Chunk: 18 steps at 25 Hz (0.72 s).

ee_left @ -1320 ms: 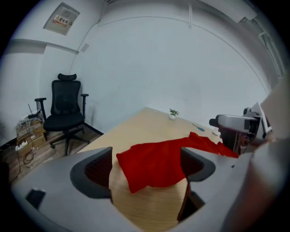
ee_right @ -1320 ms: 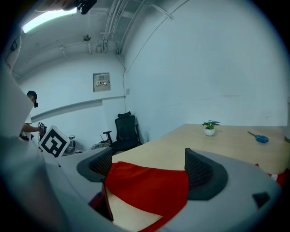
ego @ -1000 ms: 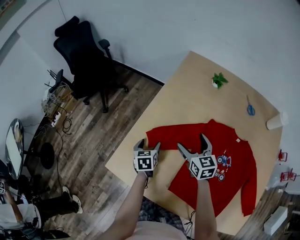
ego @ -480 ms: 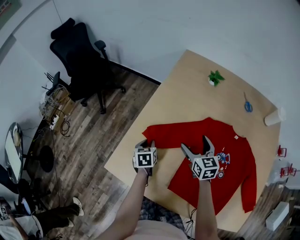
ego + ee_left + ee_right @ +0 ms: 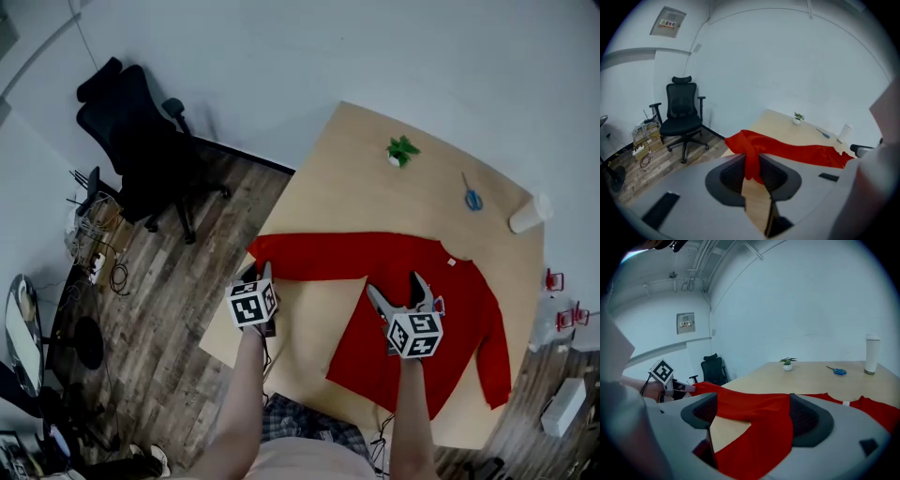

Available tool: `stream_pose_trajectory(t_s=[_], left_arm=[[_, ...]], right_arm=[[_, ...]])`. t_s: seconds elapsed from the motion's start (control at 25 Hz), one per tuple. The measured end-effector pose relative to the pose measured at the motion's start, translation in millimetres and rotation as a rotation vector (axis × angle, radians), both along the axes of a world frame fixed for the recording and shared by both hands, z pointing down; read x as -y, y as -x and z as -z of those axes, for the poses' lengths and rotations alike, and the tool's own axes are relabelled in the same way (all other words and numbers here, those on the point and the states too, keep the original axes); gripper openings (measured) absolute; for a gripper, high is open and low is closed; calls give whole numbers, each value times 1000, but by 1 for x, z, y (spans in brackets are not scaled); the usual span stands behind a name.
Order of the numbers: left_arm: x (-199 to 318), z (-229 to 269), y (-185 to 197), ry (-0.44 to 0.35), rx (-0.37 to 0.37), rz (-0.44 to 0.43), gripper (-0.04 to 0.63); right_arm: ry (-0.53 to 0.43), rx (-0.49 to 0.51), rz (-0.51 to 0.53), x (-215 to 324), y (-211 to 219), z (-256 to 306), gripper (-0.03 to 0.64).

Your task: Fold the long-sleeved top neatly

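So, both forearms come in from the bottom of the head view, roughly parallel, each gripper tipped forward and down toward the table [image 5: 375,197]. The left gripper [image 5: 255,272] sits out by the table's left edge. Its jaws have just been closing and are now pinched on the end of the sleeve [image 5: 309,258], with a bunch of red cloth squeezed between the pads. That sleeve runs in a straight band back to the rest of the long-sleeved top [image 5: 441,300], which lies flat on the near right part of the table. The right gripper [image 5: 396,291] hovers over the top's body with its jaws spread wide. Red fabric lies between them but the pads aren't pressing on it. A small potted plant [image 5: 402,150], scissors [image 5: 472,198] and a cup [image 5: 527,216] sit along the far side.
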<state>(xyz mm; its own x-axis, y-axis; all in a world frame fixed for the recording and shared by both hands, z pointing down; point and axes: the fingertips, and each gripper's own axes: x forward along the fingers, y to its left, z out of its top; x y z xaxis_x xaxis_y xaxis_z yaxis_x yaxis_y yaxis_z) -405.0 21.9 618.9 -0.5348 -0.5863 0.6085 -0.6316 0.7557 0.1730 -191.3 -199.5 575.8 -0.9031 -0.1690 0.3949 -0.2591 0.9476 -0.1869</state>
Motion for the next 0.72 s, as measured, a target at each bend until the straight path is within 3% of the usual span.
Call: stream_pose_trajectory(t_s=[0.32, 0.52, 0.72], left_arm=[[96, 80, -20, -115, 147, -197, 78], [179, 114, -69, -180, 191, -363, 78], [248, 118, -133, -213, 176, -519, 78]], right_arm=[[-1, -4, -180, 39, -70, 7, 462], [-1, -7, -308, 64, -128, 10, 462], [1, -9, -420, 82, -184, 10, 460]])
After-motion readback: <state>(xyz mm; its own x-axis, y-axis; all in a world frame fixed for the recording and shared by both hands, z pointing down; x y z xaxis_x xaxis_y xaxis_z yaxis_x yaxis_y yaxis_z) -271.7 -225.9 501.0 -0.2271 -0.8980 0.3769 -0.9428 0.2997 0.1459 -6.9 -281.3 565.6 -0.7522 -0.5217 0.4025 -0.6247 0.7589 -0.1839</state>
